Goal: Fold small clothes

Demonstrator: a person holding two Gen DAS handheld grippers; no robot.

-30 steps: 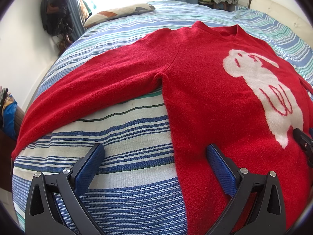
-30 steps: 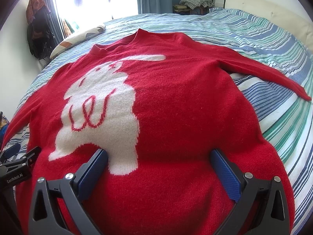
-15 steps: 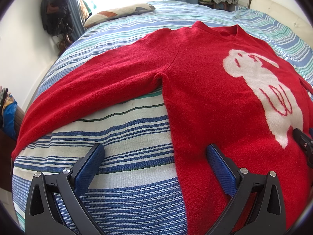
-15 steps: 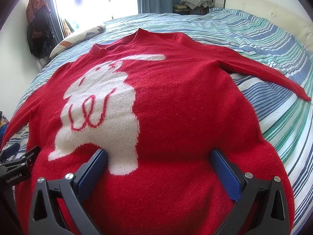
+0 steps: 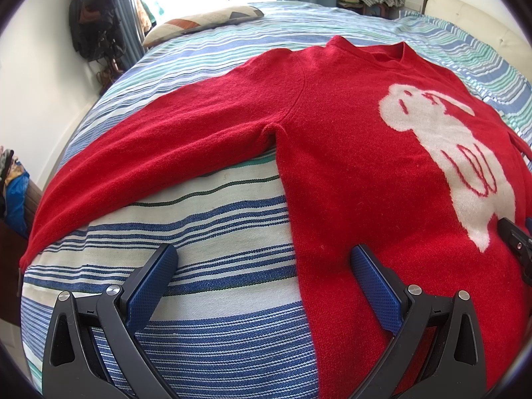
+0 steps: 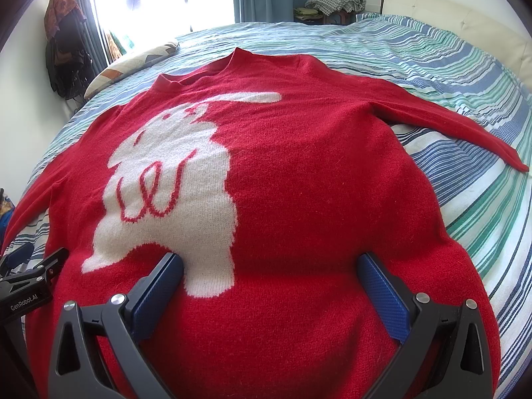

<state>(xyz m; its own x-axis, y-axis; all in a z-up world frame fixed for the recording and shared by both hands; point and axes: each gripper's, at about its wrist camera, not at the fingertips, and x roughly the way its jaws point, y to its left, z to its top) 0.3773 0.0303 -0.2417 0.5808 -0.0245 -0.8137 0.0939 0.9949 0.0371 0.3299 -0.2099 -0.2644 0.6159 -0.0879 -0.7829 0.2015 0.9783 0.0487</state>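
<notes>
We logged the left gripper [image 5: 262,262] with fingers [image 5: 151,282] spread wide, holding nothing, straddling the side edge of the red sweater [image 5: 349,153]. The right gripper [image 6: 271,272] likewise stood wide apart over the sweater's lower front. The sweater lay flat, sleeves out, on the striped bed [image 5: 216,239]; pillow [image 5: 202,21] beyond.

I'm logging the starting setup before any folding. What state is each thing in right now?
Red sweater: spread flat, front up, unfolded.
Left sleeve: stretched out sideways.
Right sleeve: stretched out sideways.
Left gripper: jaws open, holding nothing, over the sweater's side edge.
Right gripper: jaws open, holding nothing, over the lower body.
Striped bedcover: laid smooth under the sweater.
</notes>
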